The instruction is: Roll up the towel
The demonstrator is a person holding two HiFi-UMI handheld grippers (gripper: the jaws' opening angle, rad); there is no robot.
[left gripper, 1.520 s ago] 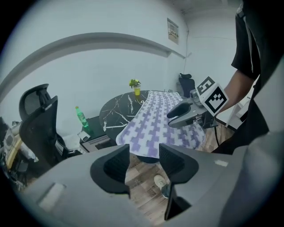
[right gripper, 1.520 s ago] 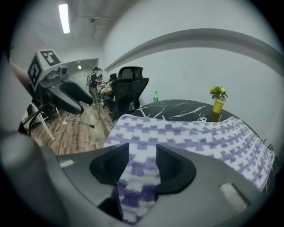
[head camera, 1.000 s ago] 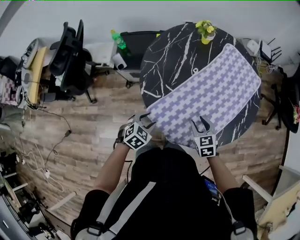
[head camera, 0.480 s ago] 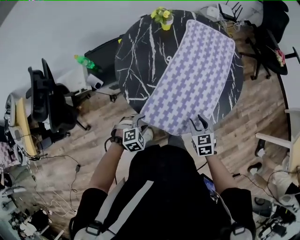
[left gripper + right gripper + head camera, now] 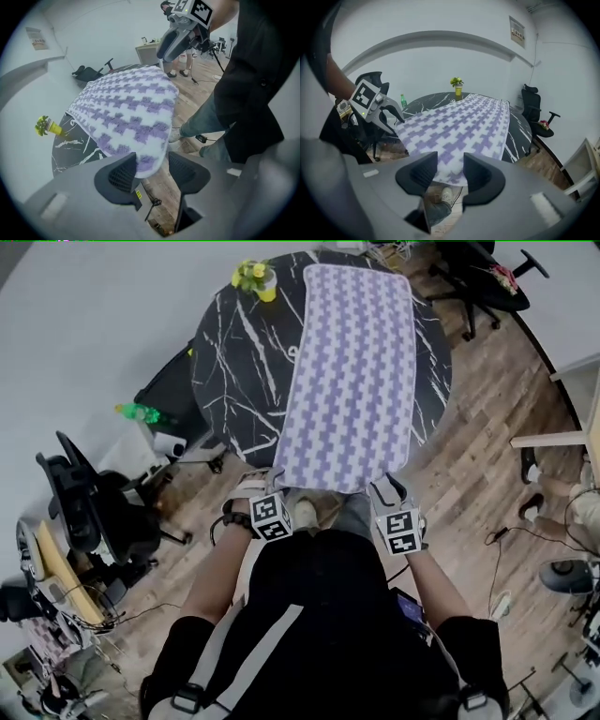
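Note:
A purple-and-white checked towel (image 5: pixel 352 362) lies flat along a round black marble table (image 5: pixel 234 371), its near end hanging over the rim towards me. My left gripper (image 5: pixel 275 491) is at the towel's near left corner. In the left gripper view that corner (image 5: pixel 149 161) hangs between the left gripper's (image 5: pixel 152 174) spread jaws, close to the left one and not pinched. My right gripper (image 5: pixel 385 487) is at the near right corner. The hem (image 5: pixel 451 174) shows in the gap of the right gripper (image 5: pixel 449 176), which also stands open.
A small yellow potted plant (image 5: pixel 255 277) stands on the table's far left part. Black office chairs (image 5: pixel 89 521) (image 5: pixel 478 277) stand at the left and top right, and a green bottle (image 5: pixel 139 412) lies left of the table. Wooden floor (image 5: pixel 487 456) and my own legs are below the hem.
The view has swung round the table, so the towel now runs straight away from me. Both grippers have stayed at its near edge; the left one has rolled and dropped a little.

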